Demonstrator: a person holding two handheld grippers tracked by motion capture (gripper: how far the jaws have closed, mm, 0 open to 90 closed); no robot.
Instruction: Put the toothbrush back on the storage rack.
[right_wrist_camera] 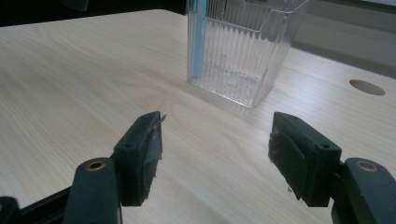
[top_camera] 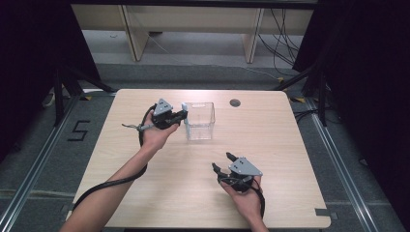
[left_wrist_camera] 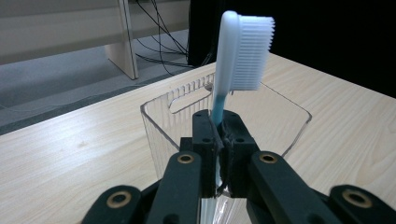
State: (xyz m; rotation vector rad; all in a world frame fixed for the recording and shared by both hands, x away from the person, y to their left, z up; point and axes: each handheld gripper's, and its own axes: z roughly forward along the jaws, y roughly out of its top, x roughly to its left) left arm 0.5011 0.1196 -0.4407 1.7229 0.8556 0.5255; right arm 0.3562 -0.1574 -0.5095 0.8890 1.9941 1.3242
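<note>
Clear plastic bin (top_camera: 199,121) stands mid-table (top_camera: 270,159); the left gripper (left_wrist_camera: 219,140), clamped on a toothbrush (left_wrist_camera: 243,51) held head-up at the bin's rim, seems about to lower and release it. Right gripper (right_wrist_camera: 215,149) waits open nearby.

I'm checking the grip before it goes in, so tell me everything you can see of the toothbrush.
The toothbrush looks like plastic: a white head with dense white bristles facing right in the left gripper view, and a neck that turns teal lower down. It stands roughly upright, head up. The left gripper has its jaws shut on the handle, at the near wall of the clear ribbed container. In the right gripper view a teal strip shows through that container's wall.
</note>
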